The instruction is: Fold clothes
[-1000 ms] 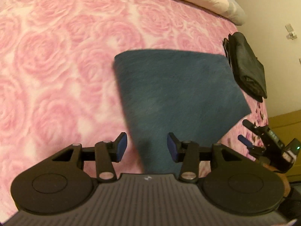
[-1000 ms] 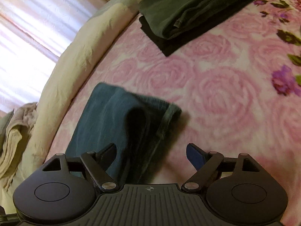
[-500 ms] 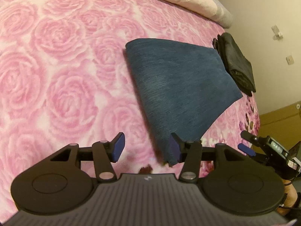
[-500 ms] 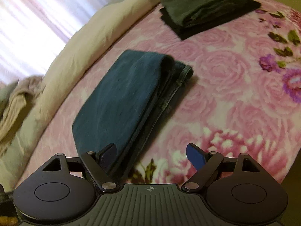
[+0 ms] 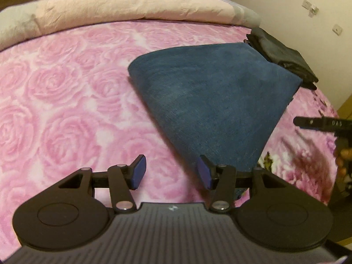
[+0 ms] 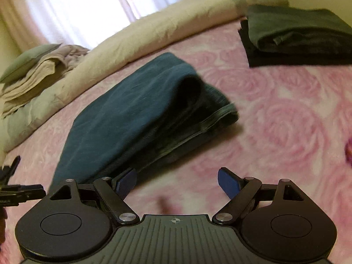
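A folded dark blue garment [image 5: 215, 101] lies flat on the pink rose bedspread [image 5: 66, 101]; it also shows in the right wrist view [image 6: 140, 114], its layered hem edge toward the right. My left gripper [image 5: 171, 171] is open and empty, just off the garment's near left corner. My right gripper [image 6: 177, 181] is open and empty, just off the garment's near edge, above the bedspread [image 6: 286, 121]. The tip of the right gripper shows at the right edge of the left wrist view [image 5: 323, 123].
A stack of folded dark clothes [image 6: 297, 35] lies beyond the blue garment, also in the left wrist view [image 5: 283, 57]. A cream rolled duvet [image 5: 132, 11] runs along the bed's far side. Crumpled beige laundry [image 6: 37, 68] lies at the far left, by the curtain.
Both grippers have drawn back and risen from the blue garment, so more of the bed and duvet shows. The garment lies still, folded. Both grippers stay open.
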A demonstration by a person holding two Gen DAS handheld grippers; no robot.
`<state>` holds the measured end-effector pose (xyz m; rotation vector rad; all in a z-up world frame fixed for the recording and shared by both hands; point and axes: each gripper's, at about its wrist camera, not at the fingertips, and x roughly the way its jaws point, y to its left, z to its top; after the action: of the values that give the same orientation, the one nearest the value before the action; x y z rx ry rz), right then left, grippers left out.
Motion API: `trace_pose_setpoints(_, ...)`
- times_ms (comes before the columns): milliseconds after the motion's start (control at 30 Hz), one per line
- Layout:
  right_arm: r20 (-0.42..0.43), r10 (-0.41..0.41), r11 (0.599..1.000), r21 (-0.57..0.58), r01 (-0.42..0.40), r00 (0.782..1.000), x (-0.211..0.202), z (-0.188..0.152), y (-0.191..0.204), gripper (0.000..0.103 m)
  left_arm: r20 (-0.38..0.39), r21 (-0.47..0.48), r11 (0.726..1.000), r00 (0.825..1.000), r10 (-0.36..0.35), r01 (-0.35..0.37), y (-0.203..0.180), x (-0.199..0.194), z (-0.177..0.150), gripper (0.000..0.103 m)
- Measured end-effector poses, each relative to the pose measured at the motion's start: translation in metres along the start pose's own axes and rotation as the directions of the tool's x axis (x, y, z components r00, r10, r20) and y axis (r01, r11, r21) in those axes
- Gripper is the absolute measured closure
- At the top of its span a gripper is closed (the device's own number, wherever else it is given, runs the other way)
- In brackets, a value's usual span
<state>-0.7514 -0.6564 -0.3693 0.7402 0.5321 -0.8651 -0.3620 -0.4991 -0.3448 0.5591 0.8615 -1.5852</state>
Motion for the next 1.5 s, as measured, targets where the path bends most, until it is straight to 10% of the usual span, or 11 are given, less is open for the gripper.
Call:
trace_pose_setpoints(333,0.111,0.124,0.987,0.089,-0.134,0.986,-0.003,-0.017,-0.055,0.019,0.136,0.015,1.000,0.991,-0.008,0.006,-0.001,0.006,-0.015,0.056)
trace_pose_setpoints(467,0.162,0.222,0.943,0.214,-0.253,0.962,0.003,-0.010,-0.065,0.000,0.189,0.024,1.000,0.982,-0.020,0.015,0.001,0.005,-0.021,0.056)
trace_pose_setpoints(633,0.205,0.274,0.877,0.349,-0.331,0.940,0.023,0.005,-0.063,0.000,0.223,0.044,0.999,0.974,-0.028,0.018,-0.001,-0.002,-0.029,0.056)
trace_pose_setpoints(1033,0.312,0.132,0.849,0.454,-0.269,0.941,0.057,0.025,-0.045,0.000,0.252,0.042,0.999,0.968,-0.021,0.011,-0.012,-0.033,-0.043,0.055)
trace_pose_setpoints(1233,0.320,0.132,0.855,0.442,-0.271,0.938,0.051,0.031,-0.043,0.059,0.277,0.014,1.000,0.961,0.000,-0.004,-0.011,-0.055,-0.047,0.055)
trace_pose_setpoints(1500,0.353,0.266,0.963,-0.053,-0.265,0.897,-0.007,0.090,0.070,0.073,0.379,-0.034,0.997,0.923,0.072,-0.063,-0.005,-0.128,-0.063,0.055)
